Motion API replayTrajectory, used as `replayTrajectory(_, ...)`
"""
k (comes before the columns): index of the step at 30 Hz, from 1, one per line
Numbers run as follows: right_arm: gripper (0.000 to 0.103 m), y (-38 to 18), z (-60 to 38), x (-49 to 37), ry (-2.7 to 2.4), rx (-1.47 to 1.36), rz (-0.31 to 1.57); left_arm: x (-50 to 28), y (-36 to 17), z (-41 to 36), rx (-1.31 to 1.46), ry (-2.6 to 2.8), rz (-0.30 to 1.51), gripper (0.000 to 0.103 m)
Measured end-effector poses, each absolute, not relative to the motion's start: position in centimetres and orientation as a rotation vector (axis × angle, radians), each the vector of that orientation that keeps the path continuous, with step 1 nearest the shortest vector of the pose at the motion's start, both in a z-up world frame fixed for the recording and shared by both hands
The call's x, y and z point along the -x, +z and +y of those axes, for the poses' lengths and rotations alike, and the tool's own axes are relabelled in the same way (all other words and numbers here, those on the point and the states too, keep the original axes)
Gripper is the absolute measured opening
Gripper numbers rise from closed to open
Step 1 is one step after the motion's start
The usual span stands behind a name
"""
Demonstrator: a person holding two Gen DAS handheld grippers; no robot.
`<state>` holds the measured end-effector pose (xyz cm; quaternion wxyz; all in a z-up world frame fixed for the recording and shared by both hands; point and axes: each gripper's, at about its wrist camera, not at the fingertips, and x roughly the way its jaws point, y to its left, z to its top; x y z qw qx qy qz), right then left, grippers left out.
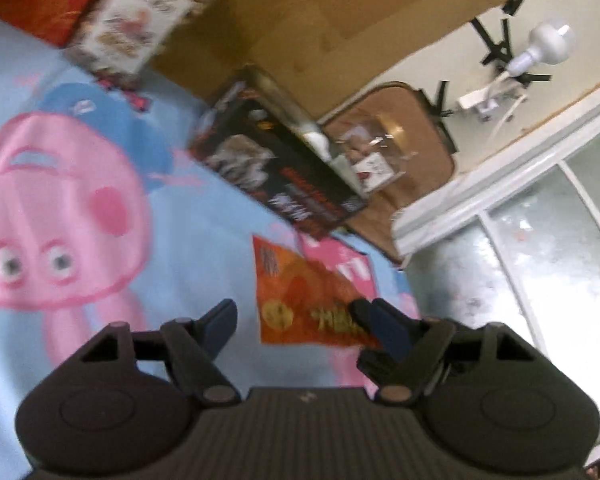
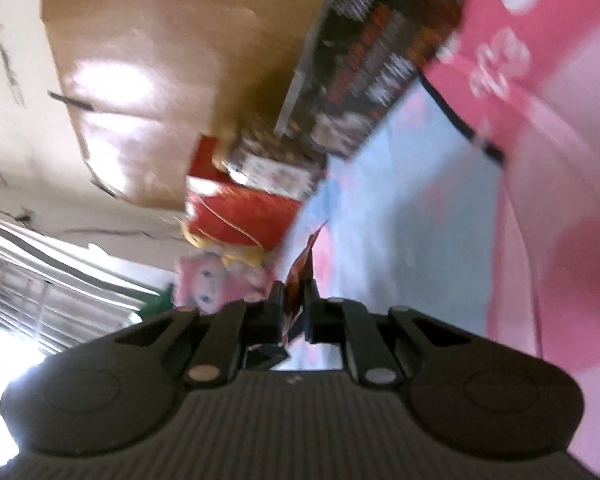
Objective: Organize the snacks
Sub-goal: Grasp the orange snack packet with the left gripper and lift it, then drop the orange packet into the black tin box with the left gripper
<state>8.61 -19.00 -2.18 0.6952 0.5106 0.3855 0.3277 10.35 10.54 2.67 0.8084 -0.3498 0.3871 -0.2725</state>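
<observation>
Left gripper (image 1: 296, 320): jaws apart, orange snack packet (image 1: 300, 304) at 12 o'clock. Right gripper (image 2: 294, 300): clamped on 1 dark snack packet (image 2: 300, 280).

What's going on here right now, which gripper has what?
The right gripper is shut on a thin snack packet, held edge-on above the cartoon pig sheet. The left gripper is open and holds nothing; an orange snack bag lies flat on the sheet just ahead of its fingers. Further back, a black snack box and a white one sit against a cardboard box.
</observation>
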Motion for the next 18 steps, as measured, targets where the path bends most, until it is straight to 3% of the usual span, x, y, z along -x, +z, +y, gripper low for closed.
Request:
replayTrajectory(2, 0.012, -0.5, -19.5, -9.4, 0.745, -1.123, 0.820, -11.6, 3.7, 9.4, 0.736, -0.626, 0.813, 0.044)
replayTrajectory(8, 0.012, 7.3, -20.0, -14.6, 0.723, -0.952, 0.708, -17.2, 10.4, 7.1, 0.660, -0.633, 0.712, 0.033)
replayTrajectory(12, 0.012, 13.3, -19.5, -19.4, 0.701, -0.804, 0.606, -21.6, 15.0, 5.6, 0.551, -0.597, 0.629, 0.033)
replayTrajectory(15, 0.012, 13.8, -18.6, -22.1, 0.659, -0.713, 0.581, -24.8, 13.7, 5.2, 0.537, -0.541, 0.662, 0.033)
replayTrajectory(18, 0.012, 10.5, -17.3, -24.7, 0.606, -0.679, 0.646, -27.2, 10.2, 5.4, 0.555, -0.465, 0.738, 0.034)
